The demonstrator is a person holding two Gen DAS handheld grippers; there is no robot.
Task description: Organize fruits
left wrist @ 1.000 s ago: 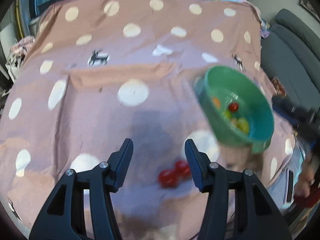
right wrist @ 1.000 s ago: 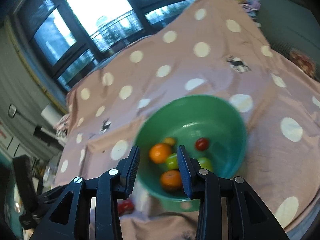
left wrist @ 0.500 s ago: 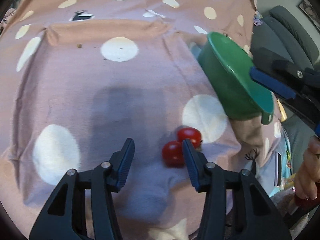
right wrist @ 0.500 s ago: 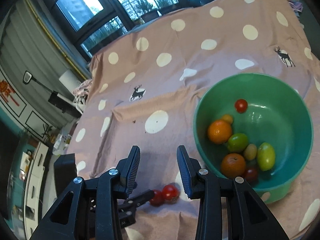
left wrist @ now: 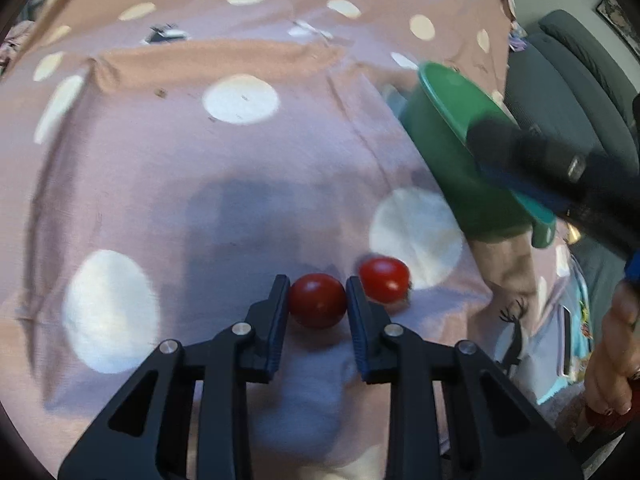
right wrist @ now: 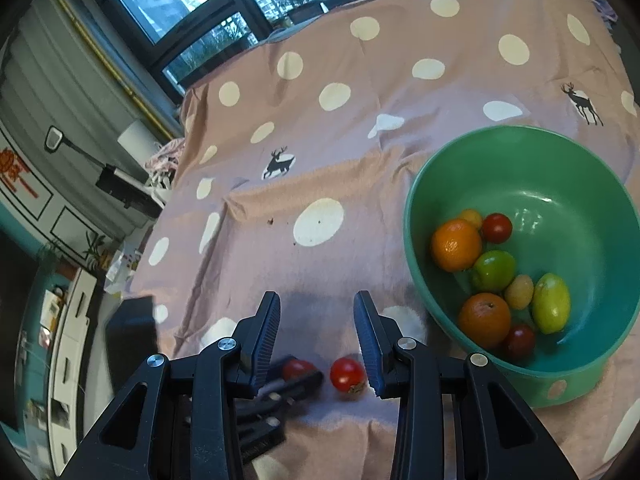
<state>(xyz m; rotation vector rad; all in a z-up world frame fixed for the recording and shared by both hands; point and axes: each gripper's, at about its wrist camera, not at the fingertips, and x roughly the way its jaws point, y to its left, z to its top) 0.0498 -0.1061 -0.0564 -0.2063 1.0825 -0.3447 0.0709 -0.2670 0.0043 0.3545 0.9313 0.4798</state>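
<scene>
While the left wrist view is followed, the left tongs (left wrist: 317, 300) are seen closing around a dark red tomato (left wrist: 317, 300) that lies on a pink spotted cloth (left wrist: 160, 168). Half a second earlier the tongs stood much wider and the tomato sat against the right finger; now it sits squarely between both fingers, which look to be touching its sides or very nearly so. From this it is judged that the pick-up has begun but the fruit has not been lifted. A second, brighter tomato (left wrist: 384, 280) is left just beside the right finger, on the edge of a white spot. The tongs are tipped steeply down toward the cloth. To the right, a green bowl (left wrist: 448, 152) is seen side-on, with the right tongs blurred across its rim and a hand (left wrist: 612, 360) at the frame's edge.

When the right wrist view is taken, the right tongs (right wrist: 316, 336) are shown partly open and empty, held above the cloth and angled downward. A second earlier the bowl filled the space between these fingers; it is now set to the right, near the loose fruit. Inside the bowl (right wrist: 600, 200) oranges, green fruit, small yellow fruit and red tomatoes are gathered. Below, the brighter tomato (right wrist: 347, 374) lies free, and the gripped one (right wrist: 298, 368) is partly hidden behind the left tongs (right wrist: 288, 384).
</scene>
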